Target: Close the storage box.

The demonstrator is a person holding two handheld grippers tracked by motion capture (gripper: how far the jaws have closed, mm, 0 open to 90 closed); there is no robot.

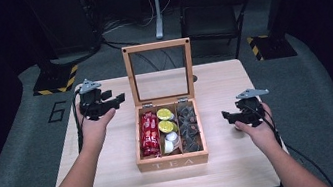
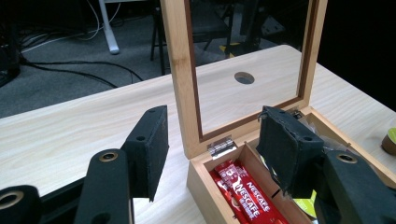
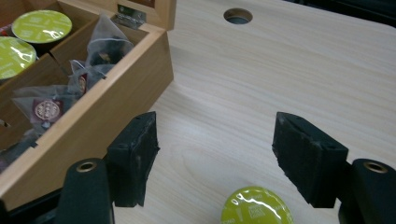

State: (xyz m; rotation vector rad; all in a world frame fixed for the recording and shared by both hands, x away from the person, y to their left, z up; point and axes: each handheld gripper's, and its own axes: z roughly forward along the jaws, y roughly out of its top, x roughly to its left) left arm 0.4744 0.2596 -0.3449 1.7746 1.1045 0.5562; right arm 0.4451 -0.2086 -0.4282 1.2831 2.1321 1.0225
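Green-lidded capsule [image 3: 256, 206] on table [image 3: 280, 70] below right gripper [image 3: 229, 154], fingers [image 3: 135, 154] wide, empty

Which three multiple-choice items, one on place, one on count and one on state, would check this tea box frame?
1. Where do the red Nescafe sachets lie in the wooden tea box?
A. left compartment
B. middle compartment
C. right compartment

2. How many green-lidded capsules sit in the middle compartment?
A. none
B. two
C. five

3. How does the glass lid stand?
A. shut flat
B. lying off on the table
C. open and upright

Key: 1 A, the high view shows the sachets in the compartment nearest the left gripper. 2 B, two green lids lie one behind the other above white capsules. 3 C, the framed lid rises from its hinges at the back edge. One more green capsule lies on the table below the right gripper, whose jaws stand apart with nothing between them.
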